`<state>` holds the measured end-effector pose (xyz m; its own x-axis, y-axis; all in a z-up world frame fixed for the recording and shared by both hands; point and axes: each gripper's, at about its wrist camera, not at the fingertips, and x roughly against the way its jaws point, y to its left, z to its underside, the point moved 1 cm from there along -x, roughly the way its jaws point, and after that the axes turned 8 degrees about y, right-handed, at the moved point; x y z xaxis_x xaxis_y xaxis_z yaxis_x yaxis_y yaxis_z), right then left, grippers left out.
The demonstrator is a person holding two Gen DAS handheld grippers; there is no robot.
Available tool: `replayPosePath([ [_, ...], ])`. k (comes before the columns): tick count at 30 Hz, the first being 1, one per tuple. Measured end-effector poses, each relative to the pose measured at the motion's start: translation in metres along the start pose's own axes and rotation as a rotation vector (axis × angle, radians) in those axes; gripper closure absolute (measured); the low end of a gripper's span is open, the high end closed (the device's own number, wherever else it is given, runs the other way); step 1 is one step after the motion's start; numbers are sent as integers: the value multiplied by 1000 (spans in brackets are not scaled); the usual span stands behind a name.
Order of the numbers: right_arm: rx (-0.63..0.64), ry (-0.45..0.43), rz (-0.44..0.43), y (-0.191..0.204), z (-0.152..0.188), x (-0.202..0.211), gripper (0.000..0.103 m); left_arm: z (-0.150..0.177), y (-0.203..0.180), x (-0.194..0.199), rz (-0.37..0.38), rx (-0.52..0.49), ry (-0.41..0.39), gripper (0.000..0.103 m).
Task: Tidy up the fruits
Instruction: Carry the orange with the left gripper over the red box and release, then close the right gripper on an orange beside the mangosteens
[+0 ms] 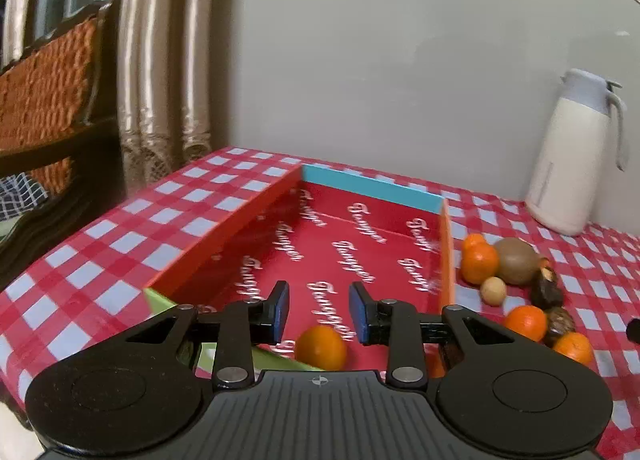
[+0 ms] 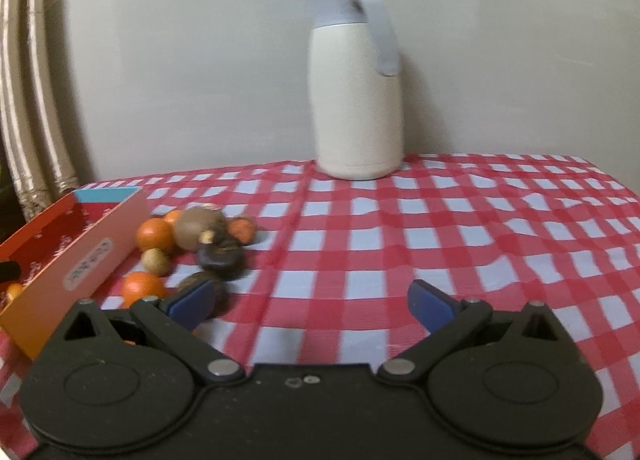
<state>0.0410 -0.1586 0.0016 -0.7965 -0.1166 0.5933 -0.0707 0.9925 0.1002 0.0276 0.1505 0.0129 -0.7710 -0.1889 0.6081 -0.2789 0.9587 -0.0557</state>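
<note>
My left gripper (image 1: 319, 300) hovers over the near end of a red box (image 1: 224, 236) with orange walls and a blue far wall. Its blue pads stand apart, touching nothing. One orange (image 1: 320, 347) lies on the box floor just below and between them. To the right of the box, on the checked cloth, sits a heap of fruit: oranges (image 1: 479, 262), a round brown fruit (image 1: 516, 260), a small beige one (image 1: 493, 290) and dark ones (image 1: 546, 292). My right gripper (image 2: 312, 292) is wide open over bare cloth, with the same heap (image 2: 196, 232) at its left finger.
A cream thermos jug (image 2: 356, 92) with a grey lid stands at the back by the wall. The table's left edge runs beside the box, with a curtain (image 1: 160, 60) and a woven chair (image 1: 44, 80) beyond. Checked cloth (image 2: 480, 240) stretches to the right of the fruit heap.
</note>
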Motion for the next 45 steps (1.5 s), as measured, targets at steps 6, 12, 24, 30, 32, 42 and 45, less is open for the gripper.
replayPosePath([
  [6, 56, 3, -25, 22, 3, -3, 0, 5, 18, 20, -36, 20, -67, 16],
  [12, 68, -8, -48, 36, 4, -2, 0, 10, 46, 30, -96, 42, -88, 16],
  [24, 104, 28, -70, 58, 9, -10, 5, 13, 65, 31, -95, 80, -82, 16],
  [30, 125, 72, -83, 70, 13, -17, 31, 11, 74, 29, -119, 120, -73, 16],
  [32, 125, 77, -79, 71, 13, -18, 33, 12, 81, 28, -124, 135, -68, 16],
  [42, 127, 112, -92, 78, 15, -26, 58, 14, 87, 26, -129, 131, -63, 16],
  [45, 126, 125, -97, 80, 15, -29, 65, 15, 89, 26, -127, 136, -61, 16],
])
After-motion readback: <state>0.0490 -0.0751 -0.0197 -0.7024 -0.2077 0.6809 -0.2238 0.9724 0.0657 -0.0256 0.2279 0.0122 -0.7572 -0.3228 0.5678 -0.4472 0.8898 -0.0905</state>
